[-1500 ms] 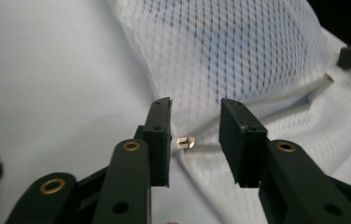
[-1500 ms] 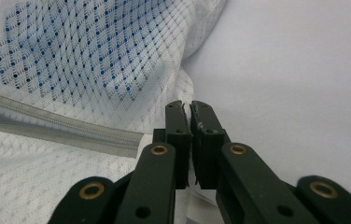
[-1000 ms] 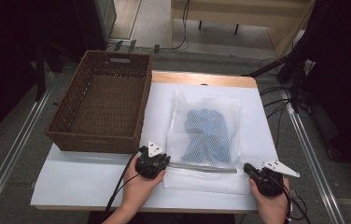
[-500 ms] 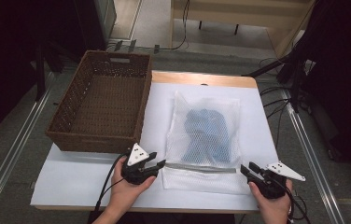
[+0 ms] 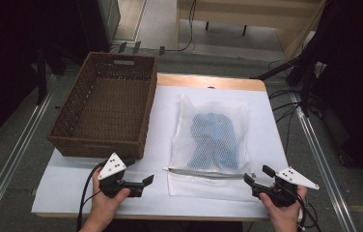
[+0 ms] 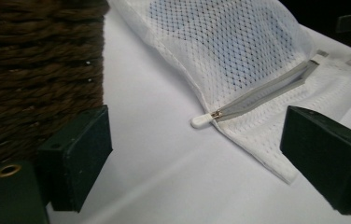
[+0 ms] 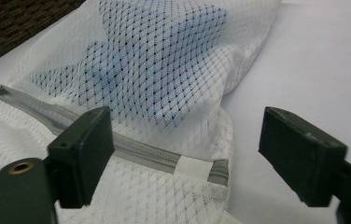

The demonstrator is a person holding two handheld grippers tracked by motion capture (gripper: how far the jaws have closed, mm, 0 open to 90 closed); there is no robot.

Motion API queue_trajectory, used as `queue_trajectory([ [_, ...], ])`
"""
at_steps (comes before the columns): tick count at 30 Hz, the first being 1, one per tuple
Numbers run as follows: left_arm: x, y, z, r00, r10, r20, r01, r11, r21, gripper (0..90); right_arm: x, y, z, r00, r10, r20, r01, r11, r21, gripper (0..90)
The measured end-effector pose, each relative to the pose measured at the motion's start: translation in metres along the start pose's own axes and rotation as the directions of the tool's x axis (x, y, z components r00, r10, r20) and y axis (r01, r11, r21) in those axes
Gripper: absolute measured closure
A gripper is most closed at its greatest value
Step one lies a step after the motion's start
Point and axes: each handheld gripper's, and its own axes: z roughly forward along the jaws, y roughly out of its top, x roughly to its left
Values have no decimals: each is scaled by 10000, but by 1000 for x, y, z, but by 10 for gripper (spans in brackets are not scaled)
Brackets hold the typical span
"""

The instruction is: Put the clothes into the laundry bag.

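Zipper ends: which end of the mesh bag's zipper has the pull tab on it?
The end by the left gripper. There the white pull tab sits on the zipper; the end by the right gripper finishes in a white fabric stop instead.

A table (image 5: 73, 193) under a white cover stands on a grey floor (image 5: 6, 159), its bare wooden edge showing along the far side. Pale metal rails (image 5: 10, 154) run along the floor on both sides of it. Black cables (image 5: 286, 104) trail over the floor to the right. Beyond, a light wooden piece of furniture (image 5: 247, 14) stands on dark legs. The left and right edges of the room lie in deep shadow; light falls brightest on the tabletop
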Motion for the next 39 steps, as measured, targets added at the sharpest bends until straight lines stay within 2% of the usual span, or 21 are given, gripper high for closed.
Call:
queue_trajectory([
  [7,19,-7,-22,9990,-254,-359,246,9994,-236,84,-4,2,-5,9999,140,-83,-141,9998,-112,131],
  [10,26,-9,-29,9983,-234,-530,219,9993,-294,83,-6,2,-5,9998,169,126,-168,9998,-60,112],
  [12,30,-11,-35,9983,-156,-558,138,9994,-315,63,-7,2,-6,9997,248,49,-248,9997,-22,89],
  [13,34,-12,-40,9982,-97,-597,73,9992,-402,41,-8,2,-7,9996,283,12,-283,9996,-45,82],
  [17,44,-13,-53,9963,-316,-794,255,9967,-772,28,-12,2,-9,9993,360,99,-358,9992,-149,78],
  [19,49,-14,-56,9955,-396,-856,329,9964,-782,14,-14,2,-10,9991,392,144,-390,9991,-159,74],
  [23,57,-20,-57,9910,-240,-1315,158,9979,-627,11,-19,1,-12,9988,452,206,-448,9989,-169,69],
  [26,63,-22,-58,9905,-459,-1296,375,9971,-660,0,-20,1,-13,9985,456,302,-451,9988,-186,68],
  [31,73,-22,-68,9887,-554,-1391,446,9958,-795,0,-26,0,-15,9971,643,403,-633,9976,-267,68],
  [36,86,-24,-82,9837,-958,-1524,789,9905,-1128,0,-30,0,-19,9960,693,568,-672,9971,-369,68],
  [39,91,-25,-89,9809,-995,-1669,801,9896,-1192,0,-32,-1,-21,9949,659,761,-633,9973,-359,69],
])
